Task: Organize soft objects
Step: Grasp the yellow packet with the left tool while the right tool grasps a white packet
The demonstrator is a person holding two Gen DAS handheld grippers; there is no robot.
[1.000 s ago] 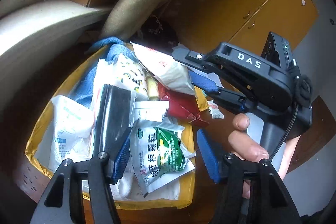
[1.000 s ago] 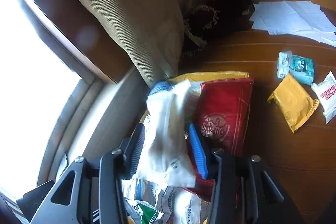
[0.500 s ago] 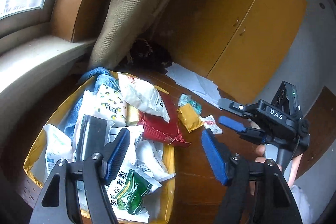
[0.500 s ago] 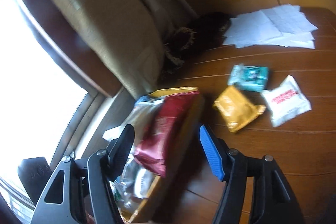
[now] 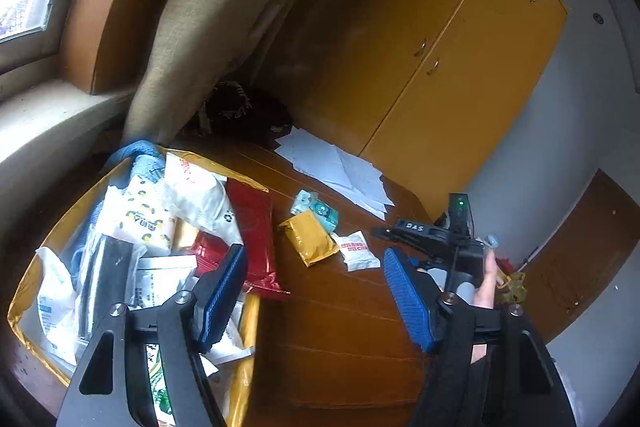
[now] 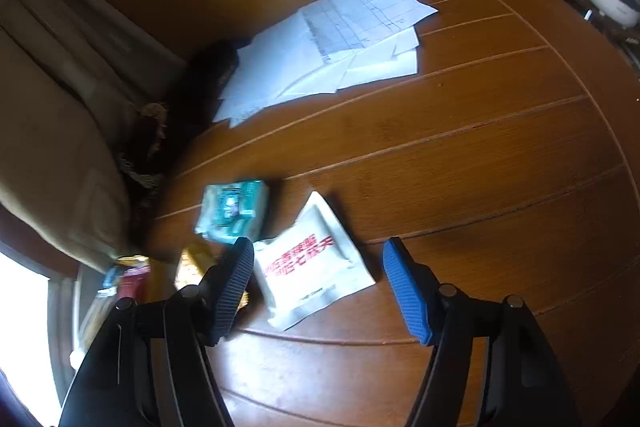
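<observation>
White packet (image 6: 314,261) with red print lies flat on the surface (image 6: 480,155) between your right claw's (image 6: 318,285) wide-open, empty jaws, framed for pickup; your left claw (image 5: 316,301) hangs open, empty, beside the yellow box (image 5: 246,331).

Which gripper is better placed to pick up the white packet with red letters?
Probably the right gripper: open, with the white packet directly between its fingers. The left gripper is open too, but nearer the box.
</observation>
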